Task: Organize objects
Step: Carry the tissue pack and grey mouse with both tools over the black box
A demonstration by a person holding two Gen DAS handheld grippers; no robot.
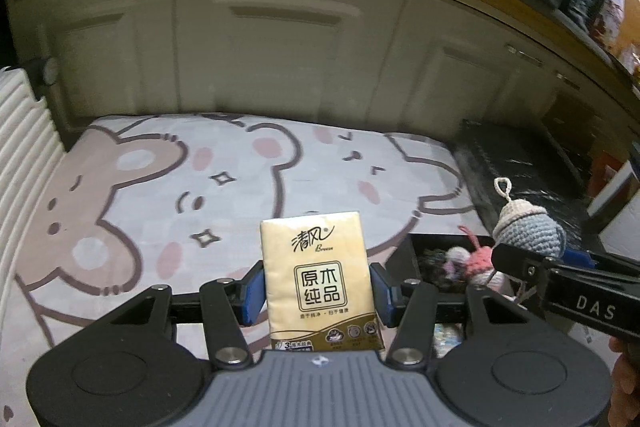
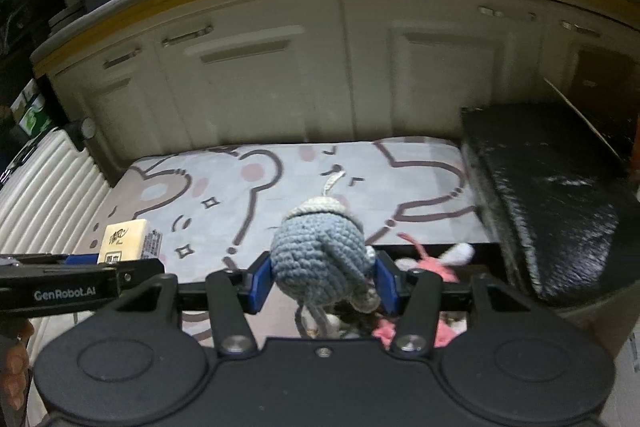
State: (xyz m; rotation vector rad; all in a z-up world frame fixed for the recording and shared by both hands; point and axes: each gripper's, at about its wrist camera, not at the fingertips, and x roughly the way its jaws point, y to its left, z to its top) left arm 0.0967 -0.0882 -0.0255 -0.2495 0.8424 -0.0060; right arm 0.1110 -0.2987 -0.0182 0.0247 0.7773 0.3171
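My left gripper (image 1: 317,293) is shut on a gold tissue pack (image 1: 320,275) and holds it upright above the cartoon bear mat (image 1: 160,195). My right gripper (image 2: 322,285) is shut on a blue-grey crochet toy (image 2: 318,247) with a cream cap and loop, held above a black box (image 2: 484,251). The toy also shows at the right of the left wrist view (image 1: 528,231). A pink and white crochet toy (image 1: 476,263) lies inside the box, also seen in the right wrist view (image 2: 436,267). The tissue pack shows at the left of the right wrist view (image 2: 124,241).
Cream cabinet doors (image 1: 280,39) stand behind the mat. A ribbed white case (image 1: 24,167) borders the mat on the left. A black glossy block (image 2: 552,203) lies to the right of the mat.
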